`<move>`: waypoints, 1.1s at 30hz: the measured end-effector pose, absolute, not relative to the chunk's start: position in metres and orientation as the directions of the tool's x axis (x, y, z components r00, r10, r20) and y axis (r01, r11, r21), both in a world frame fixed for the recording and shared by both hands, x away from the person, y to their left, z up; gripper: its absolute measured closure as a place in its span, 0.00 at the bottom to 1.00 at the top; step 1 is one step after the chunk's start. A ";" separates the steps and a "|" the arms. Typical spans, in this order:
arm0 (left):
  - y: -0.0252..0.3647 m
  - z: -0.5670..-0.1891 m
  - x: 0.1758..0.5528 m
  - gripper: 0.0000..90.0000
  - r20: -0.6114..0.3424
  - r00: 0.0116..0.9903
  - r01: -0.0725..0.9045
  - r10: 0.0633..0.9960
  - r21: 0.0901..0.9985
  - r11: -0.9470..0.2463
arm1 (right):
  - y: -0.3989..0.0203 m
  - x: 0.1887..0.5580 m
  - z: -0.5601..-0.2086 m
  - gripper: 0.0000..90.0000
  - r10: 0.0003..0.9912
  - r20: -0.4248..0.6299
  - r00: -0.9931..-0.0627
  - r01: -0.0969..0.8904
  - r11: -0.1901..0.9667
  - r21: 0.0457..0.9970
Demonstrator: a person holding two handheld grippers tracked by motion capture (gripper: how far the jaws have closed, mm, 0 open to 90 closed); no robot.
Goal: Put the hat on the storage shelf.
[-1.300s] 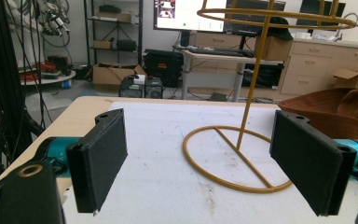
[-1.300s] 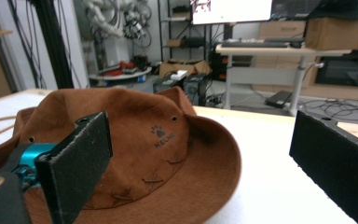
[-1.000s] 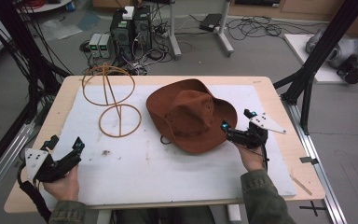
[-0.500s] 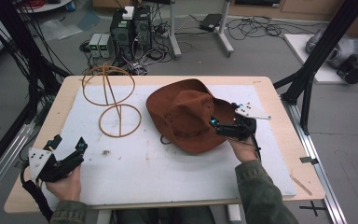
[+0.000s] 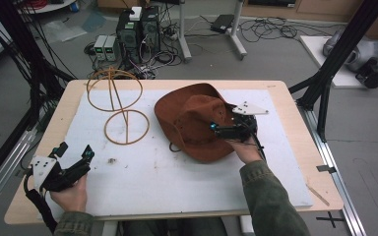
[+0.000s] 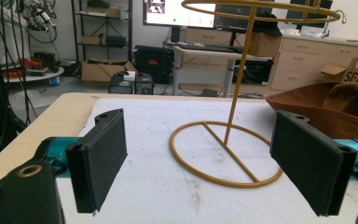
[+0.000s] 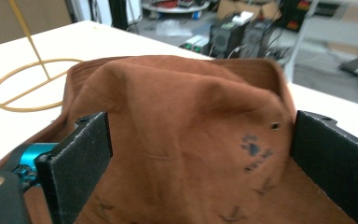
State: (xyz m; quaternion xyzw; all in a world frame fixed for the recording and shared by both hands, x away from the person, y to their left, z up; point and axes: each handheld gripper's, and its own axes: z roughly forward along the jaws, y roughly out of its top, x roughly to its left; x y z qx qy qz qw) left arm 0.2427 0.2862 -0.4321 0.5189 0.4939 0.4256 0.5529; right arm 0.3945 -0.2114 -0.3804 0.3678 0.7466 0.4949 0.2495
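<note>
A brown suede hat (image 5: 192, 123) lies brim-down on the white mat, right of centre. My right gripper (image 5: 219, 121) reaches over its right side and is open. In the right gripper view the crown of the hat (image 7: 182, 121) bulges between the two spread jaws of the right gripper (image 7: 205, 163), and I cannot tell if they touch it. A yellow wire hat stand (image 5: 120, 105) rises left of the hat, with a ring base (image 6: 226, 154) and a hoop on top. My left gripper (image 5: 74, 152) rests open near the front left of the table, aimed at the stand, and the left gripper (image 6: 205, 163) holds nothing.
A white mat (image 5: 142, 172) covers most of the wooden table (image 5: 285, 98). Black frame posts (image 5: 325, 83) stand at both sides. Computers and cables (image 5: 138, 29) sit on the floor behind the table. A small dark speck (image 5: 112, 160) lies on the mat.
My right gripper has moved left from the hat's right brim onto the crown, jaws still spread. The left gripper has stayed about where it was.
</note>
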 end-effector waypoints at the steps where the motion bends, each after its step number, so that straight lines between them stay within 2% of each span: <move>1: 0.286 -0.432 0.243 0.21 -0.104 0.150 0.042 0.983 0.994 0.099 | -0.207 0.396 -0.381 0.05 0.796 -0.006 -0.606 0.315 0.247 0.917; 8: 0.286 -0.431 0.242 0.21 -0.117 0.153 0.037 0.981 0.993 0.113 | -0.185 0.406 -0.385 0.06 0.788 -0.063 -0.613 0.313 0.315 0.896; 25: 0.287 -0.432 0.243 0.21 -0.137 0.158 0.041 0.978 0.990 0.132 | -0.174 0.426 -0.399 0.07 0.808 -0.077 -0.584 0.380 0.356 0.854; 28: 0.287 -0.432 0.243 0.21 -0.136 0.158 0.041 0.978 0.991 0.131 | -0.174 0.428 -0.400 0.19 0.799 -0.078 -0.597 0.379 0.366 0.850; 31: 0.287 -0.432 0.243 0.21 -0.135 0.158 0.042 0.978 0.991 0.130 | -0.174 0.428 -0.400 0.24 0.792 -0.095 -0.602 0.366 0.380 0.850; 32: 0.287 -0.432 0.243 0.21 -0.137 0.158 0.042 0.978 0.990 0.132 | -0.173 0.428 -0.400 0.43 0.775 -0.106 -0.623 0.355 0.401 0.844; 33: 0.287 -0.432 0.243 0.22 -0.137 0.158 0.042 0.978 0.990 0.132 | -0.173 0.427 -0.400 0.55 0.764 -0.111 -0.636 0.349 0.413 0.841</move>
